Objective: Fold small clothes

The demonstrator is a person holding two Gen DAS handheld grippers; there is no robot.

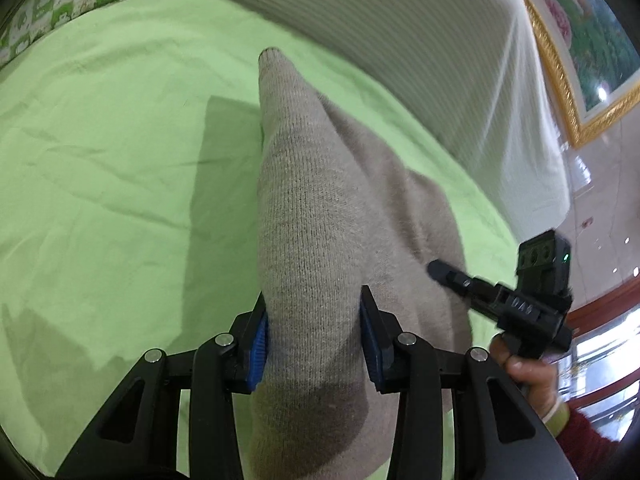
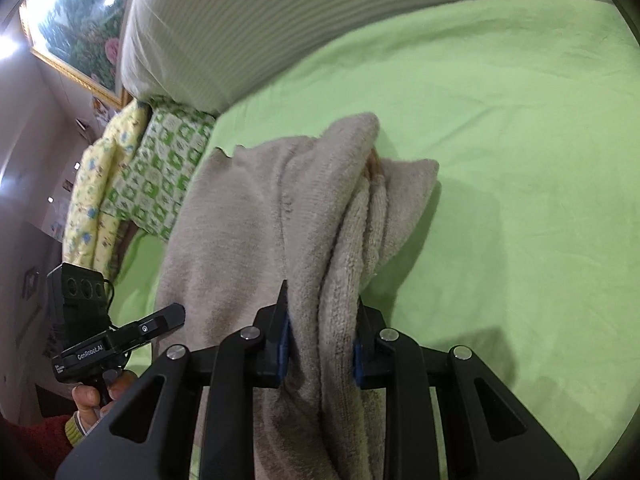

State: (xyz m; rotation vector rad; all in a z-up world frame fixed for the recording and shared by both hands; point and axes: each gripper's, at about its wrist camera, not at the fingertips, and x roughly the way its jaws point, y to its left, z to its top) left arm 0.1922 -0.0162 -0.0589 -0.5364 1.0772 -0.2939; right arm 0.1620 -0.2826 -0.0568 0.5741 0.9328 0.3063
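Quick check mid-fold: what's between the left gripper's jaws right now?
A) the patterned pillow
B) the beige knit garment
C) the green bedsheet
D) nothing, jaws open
B: in the left wrist view the left gripper has its blue pads pressed on a bunch of the beige knit garment, above the green bedsheet.

Both views are bright and evenly lit, with soft grey shadows on the green bedsheet beneath the lifted beige garment. Lamps glare as white spots on the framed picture and the glossy floor. Fisheye bending curves the edges, the corners go black, and the striped cushion is smeared by motion blur.
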